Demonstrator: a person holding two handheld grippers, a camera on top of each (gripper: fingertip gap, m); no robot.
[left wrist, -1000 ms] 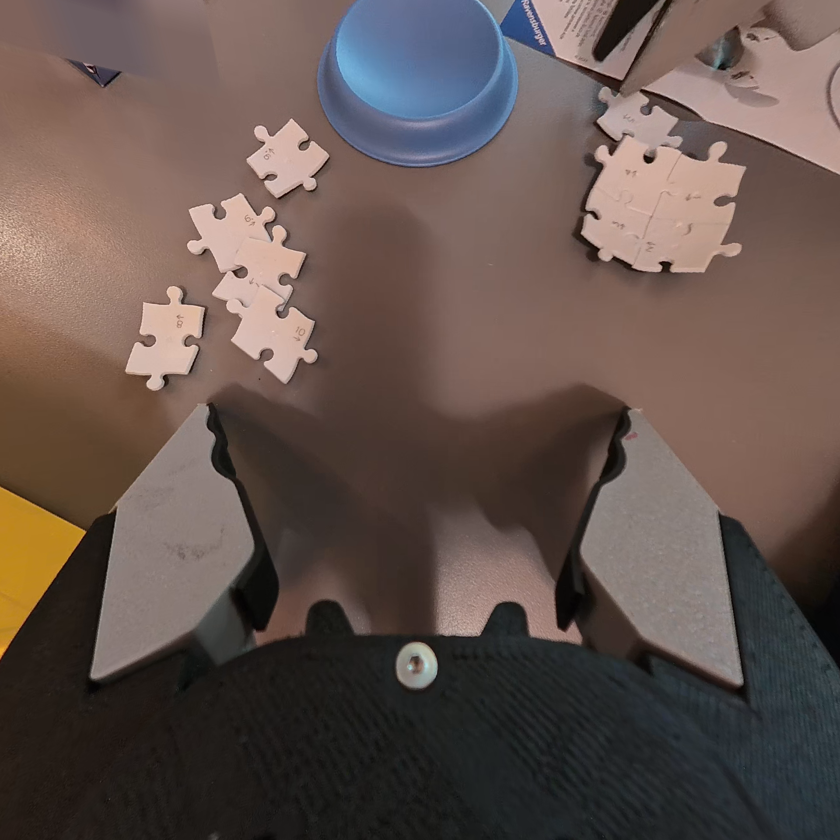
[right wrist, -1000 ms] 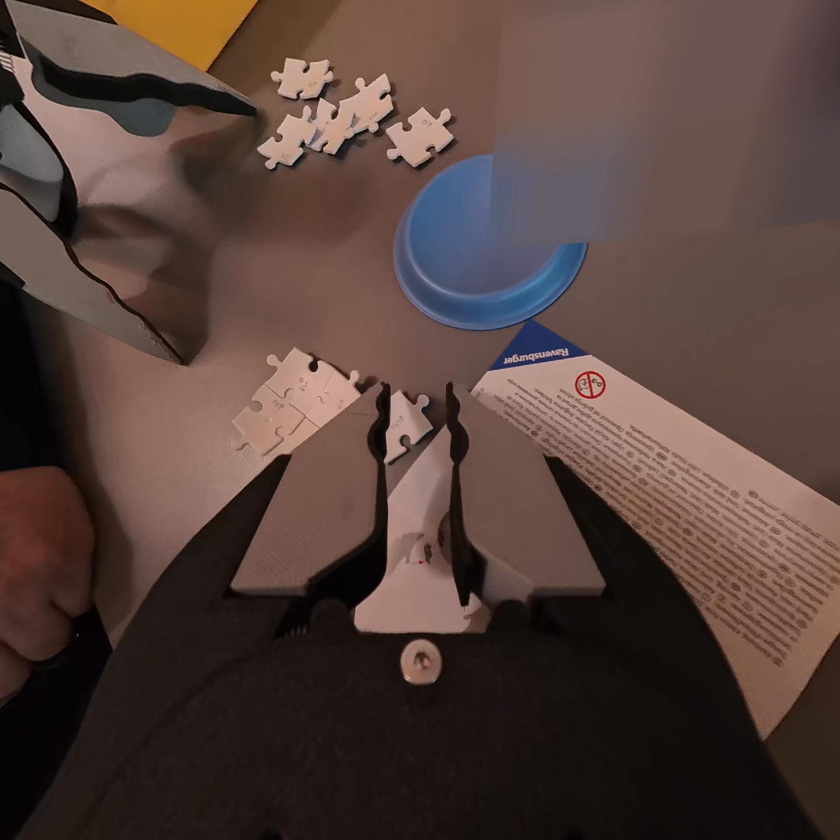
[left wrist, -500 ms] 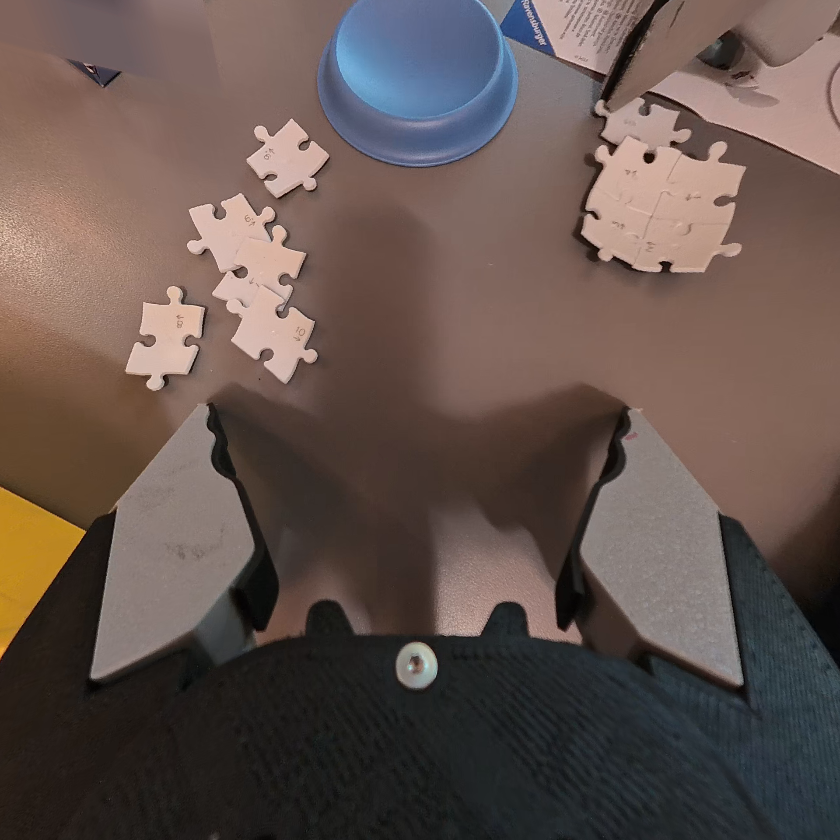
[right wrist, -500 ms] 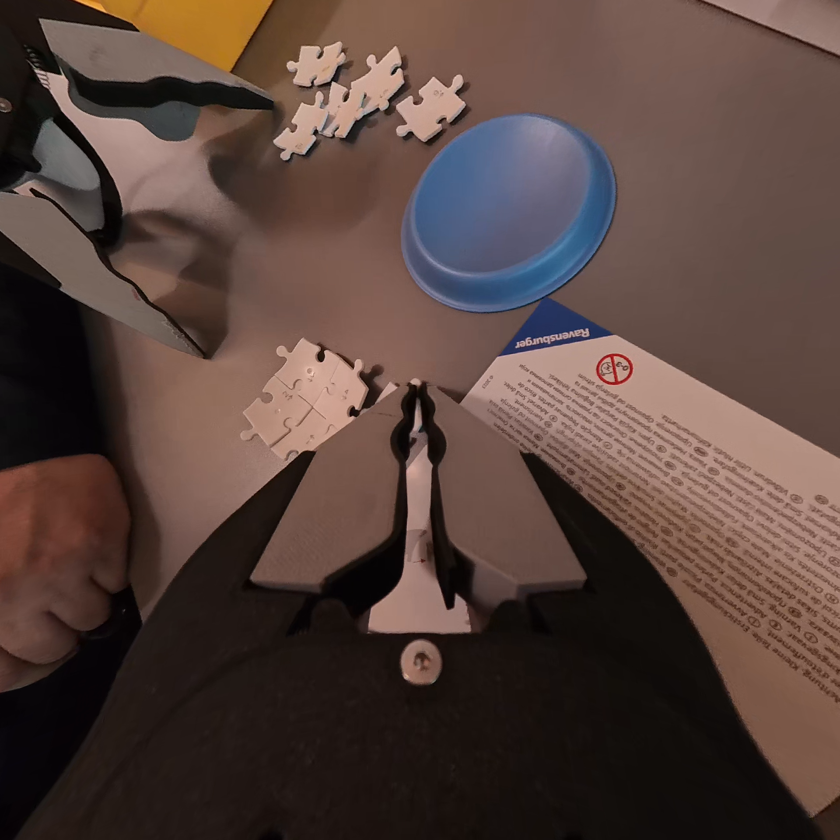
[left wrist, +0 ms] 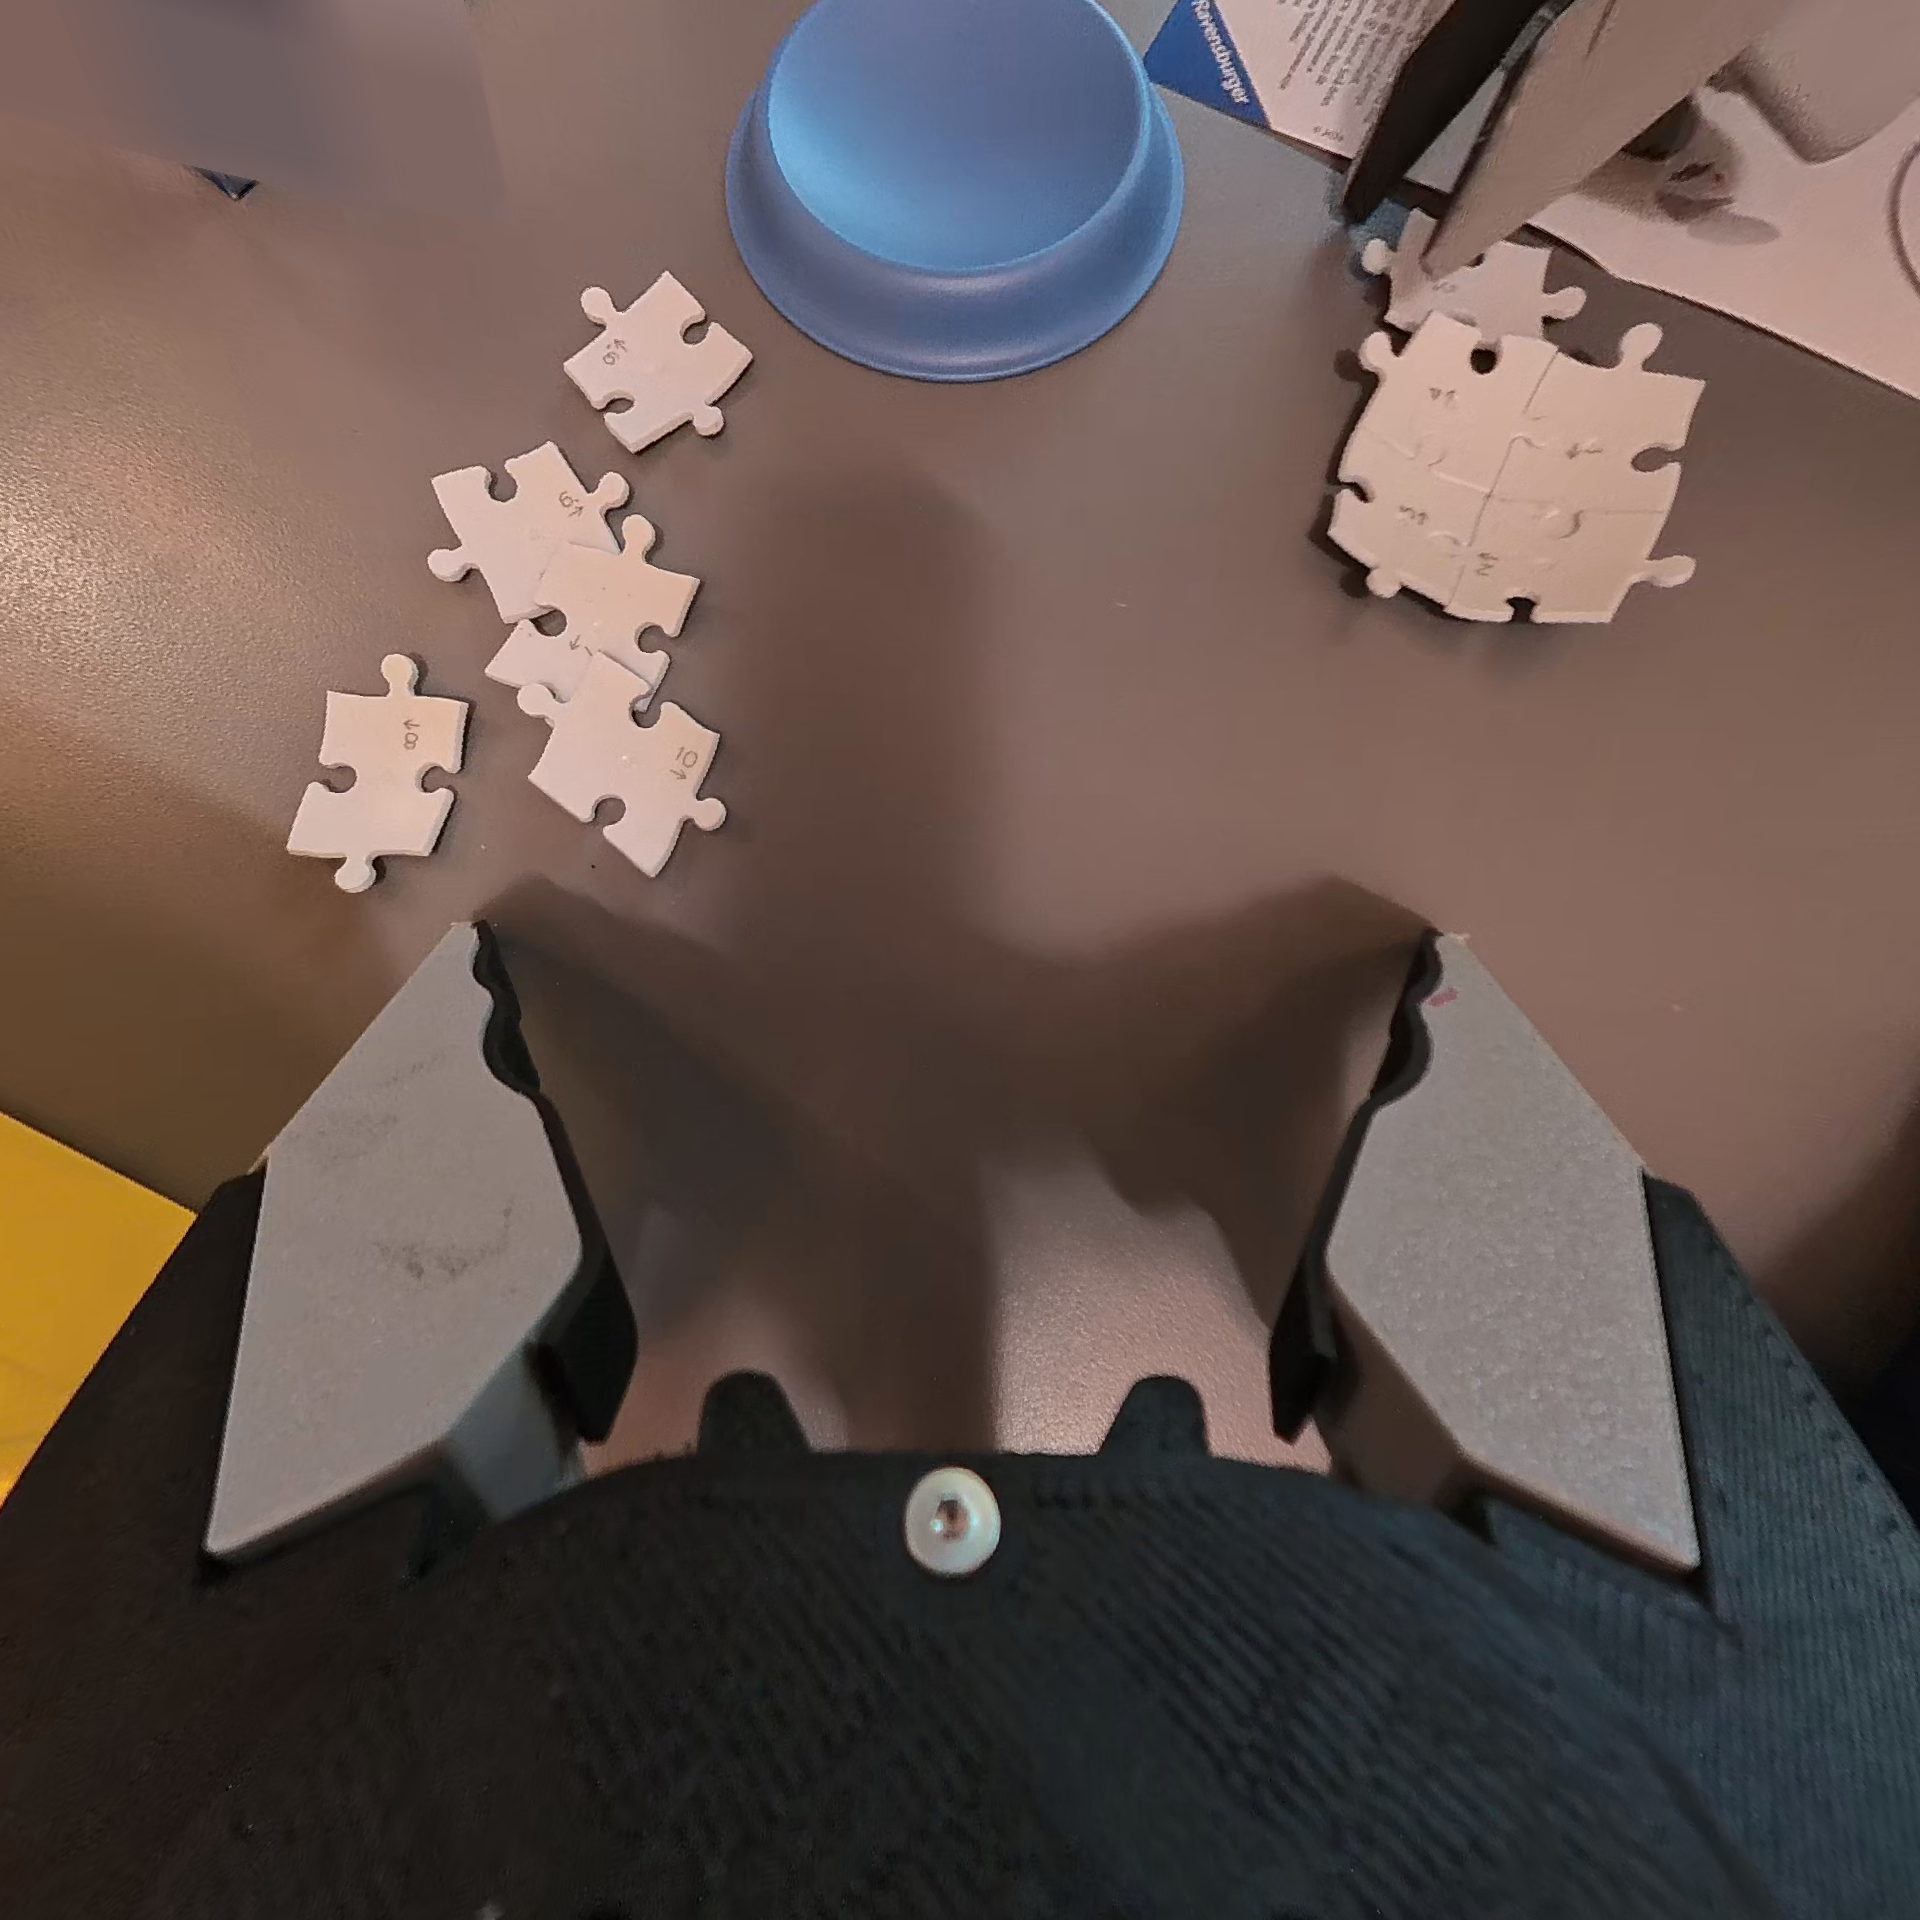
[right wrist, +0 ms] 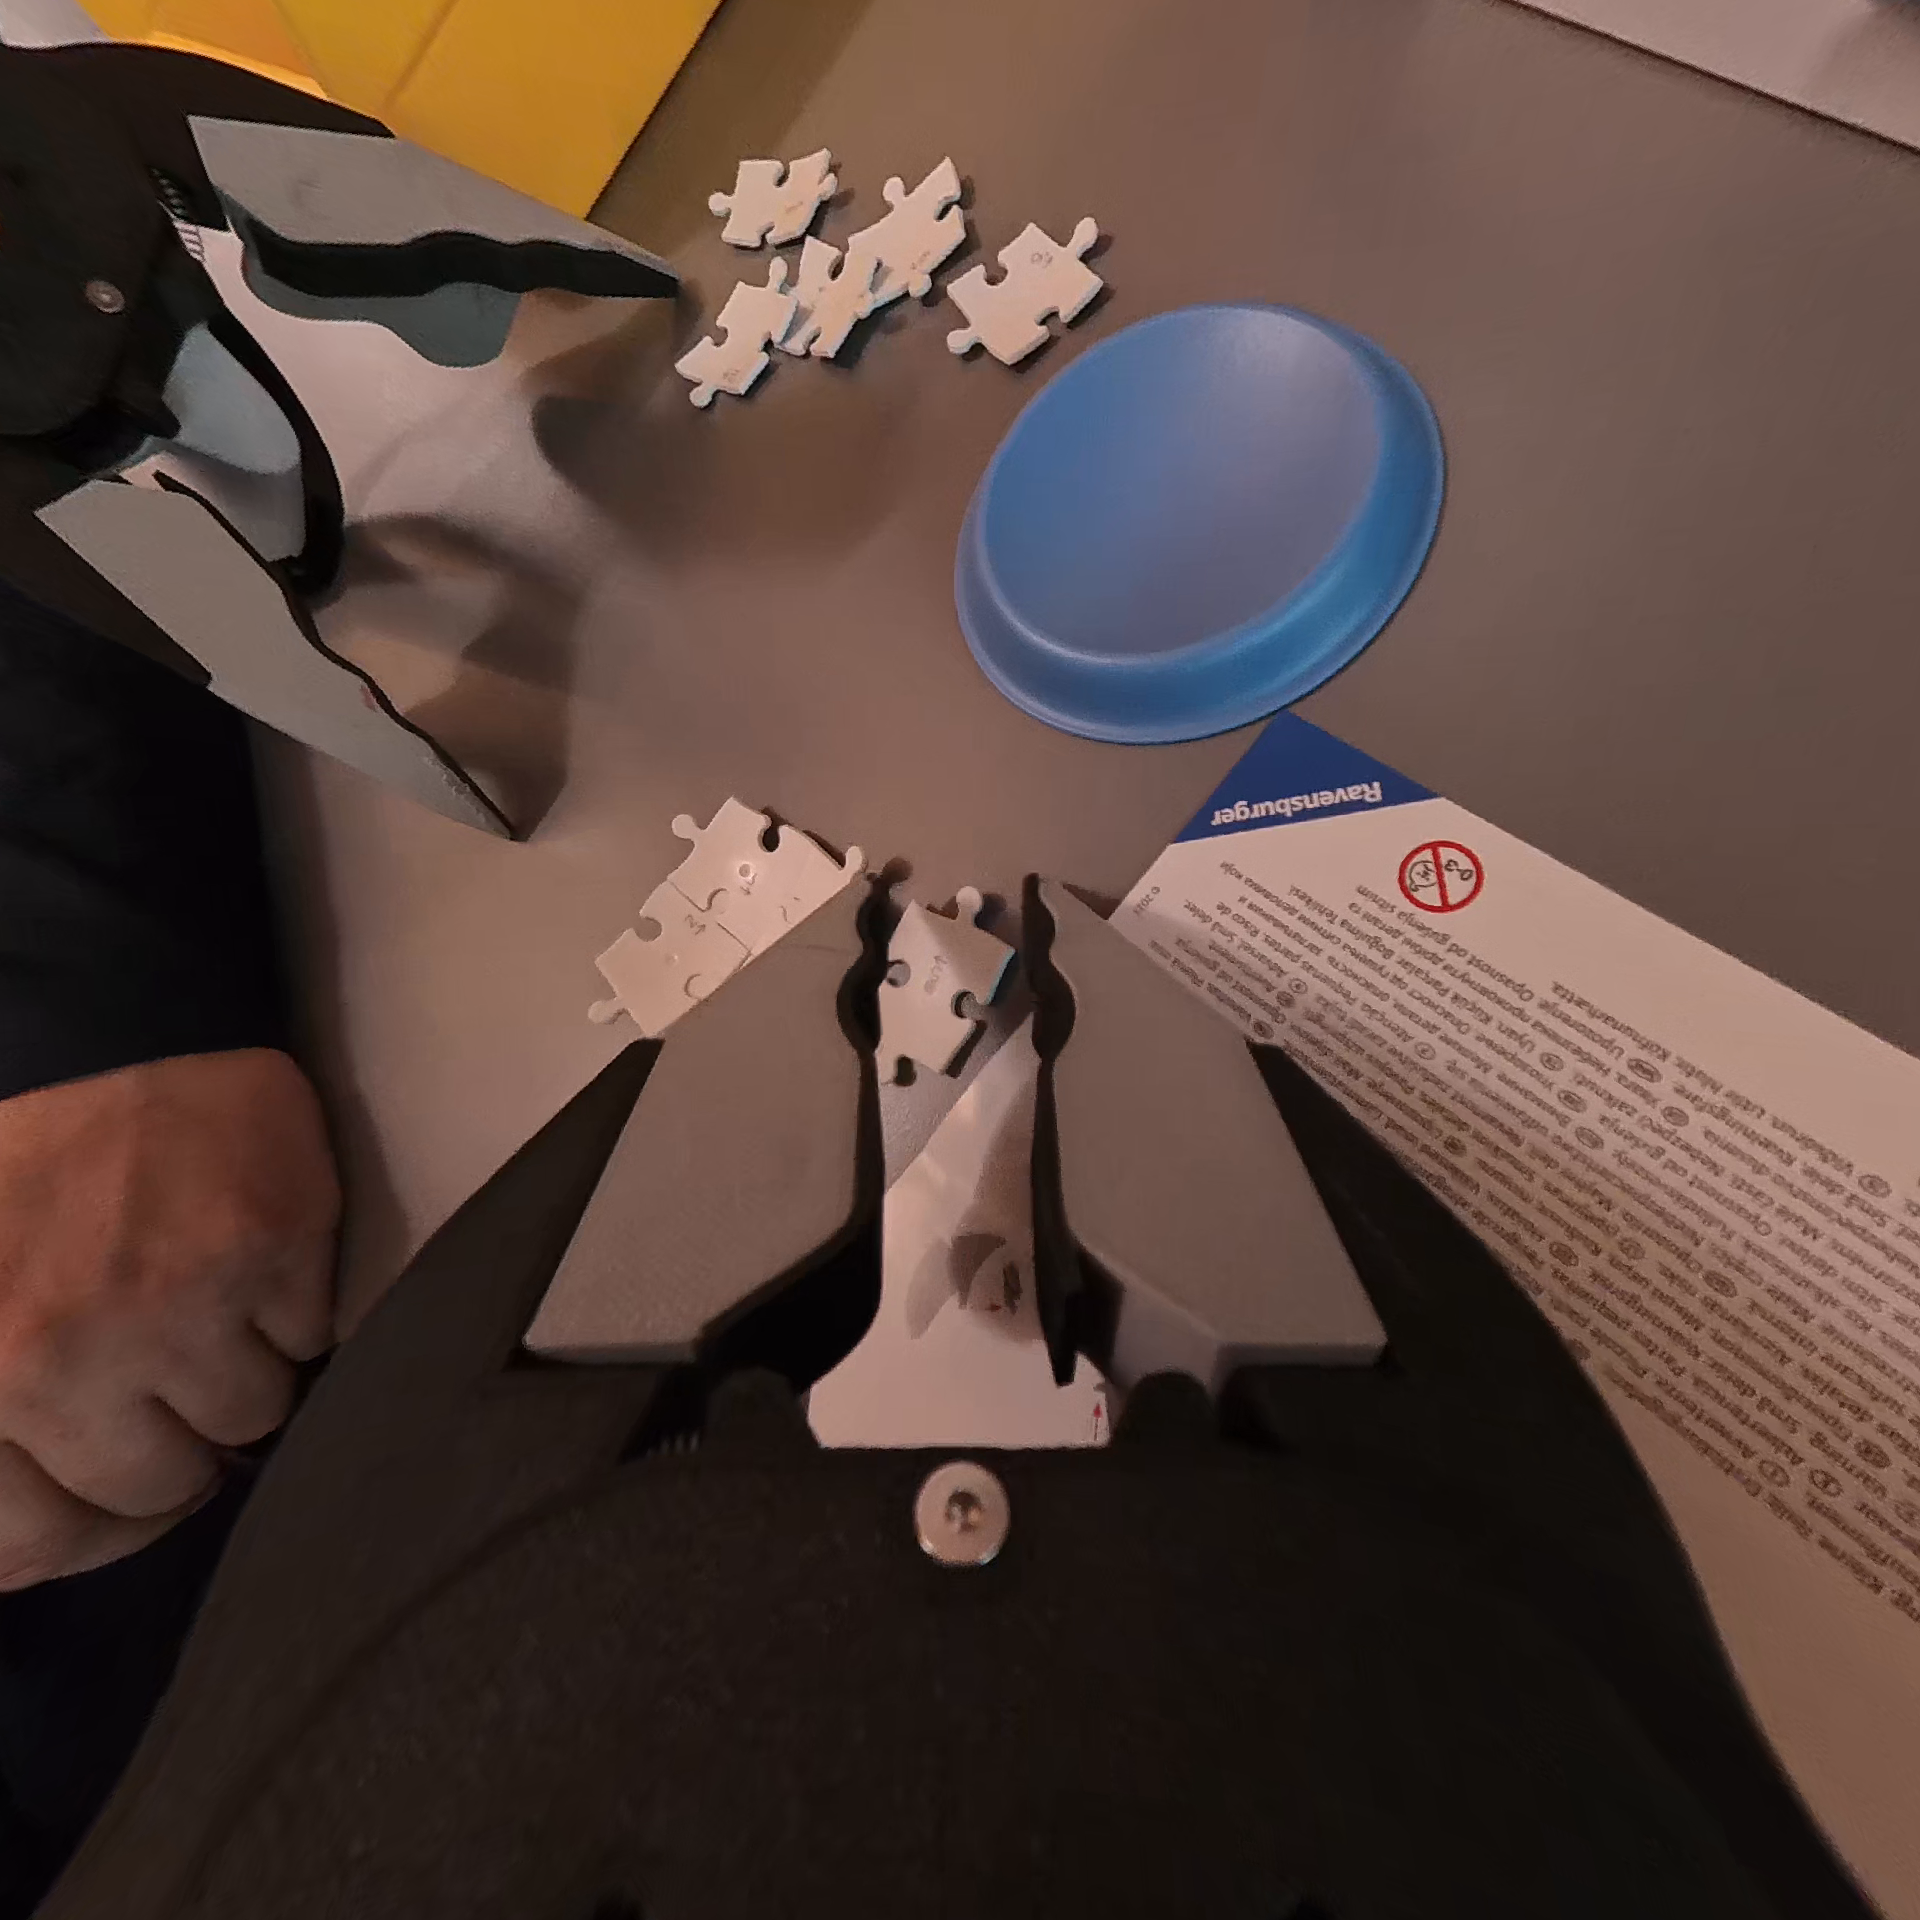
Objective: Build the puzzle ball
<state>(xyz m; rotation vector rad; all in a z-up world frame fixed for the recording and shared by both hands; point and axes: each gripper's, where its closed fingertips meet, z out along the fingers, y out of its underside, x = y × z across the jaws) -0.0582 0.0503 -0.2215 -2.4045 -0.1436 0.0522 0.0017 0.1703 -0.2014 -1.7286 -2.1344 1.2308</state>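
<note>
Four white puzzle pieces are joined into a curved patch [left wrist: 1517, 478] on the grey table, also in the right wrist view [right wrist: 717, 914]. A single white piece [left wrist: 1486, 286] lies against its far edge. My right gripper [right wrist: 951, 894] is narrowly open with that piece [right wrist: 940, 987] between its fingers; one fingertip [left wrist: 1449, 234] rests on it. Several loose white pieces [left wrist: 603, 644] lie at the left, also in the right wrist view [right wrist: 862, 270]. My left gripper [left wrist: 956, 935] is wide open and empty, low over the bare table, apart from all pieces.
A blue dome-shaped stand [left wrist: 954, 177] sits at the back centre, also in the right wrist view [right wrist: 1195, 520]. A printed leaflet [right wrist: 1558, 1091] lies right of the patch. A yellow sheet [left wrist: 62, 1195] is at the left edge. A hand [right wrist: 135, 1299] holds the left gripper [right wrist: 592, 556].
My right gripper closed to nearly shut over the single piece, nudging it toward the patch, then opened again around it. My left gripper has not moved.
</note>
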